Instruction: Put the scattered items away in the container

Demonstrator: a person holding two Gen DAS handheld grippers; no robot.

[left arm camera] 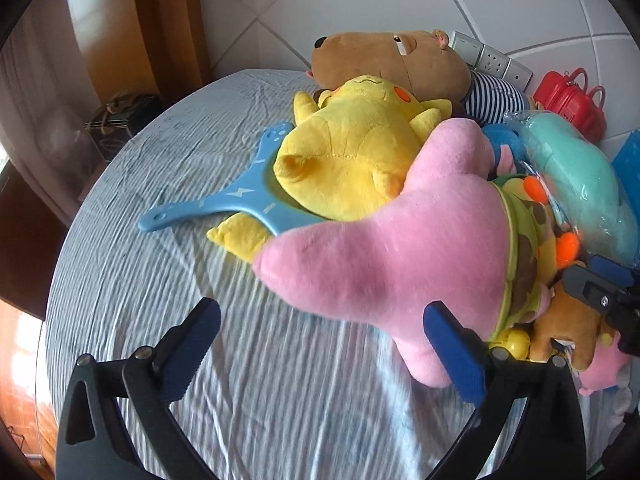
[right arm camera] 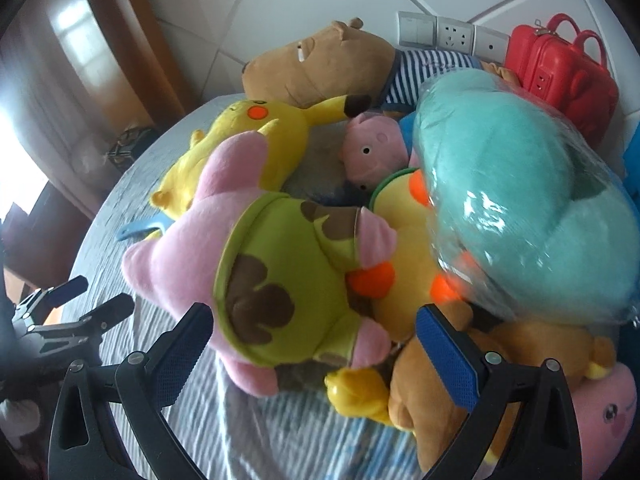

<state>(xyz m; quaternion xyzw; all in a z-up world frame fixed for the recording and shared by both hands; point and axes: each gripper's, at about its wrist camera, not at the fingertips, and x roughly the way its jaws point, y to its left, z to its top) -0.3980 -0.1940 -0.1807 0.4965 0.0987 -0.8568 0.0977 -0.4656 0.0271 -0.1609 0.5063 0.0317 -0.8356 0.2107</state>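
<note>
- We see our left gripper (left arm camera: 320, 344) with its fingers spread wide and nothing between them, over the striped bedsheet (left arm camera: 168, 280).
- The pink starfish plush (left arm camera: 384, 256) lies just ahead of the left gripper, one leg touching the right-hand finger pad (left arm camera: 456, 352).
- Behind the starfish lies the yellow Pikachu plush (left arm camera: 348, 160), resting on a blue plastic hanger (left arm camera: 224, 200).
- Our right gripper (right arm camera: 316, 344) also stands spread apart, gripping nothing; the starfish's green shorts (right arm camera: 280, 280) sit between its tips.
- Right of the starfish, a small brown bear (right arm camera: 440, 384) touches the right finger.
- A teal plush in clear wrap (right arm camera: 520, 200) sits above the bear.
- The red case (right arm camera: 556, 64) stands behind the teal plush, well apart from both grippers.
</note>
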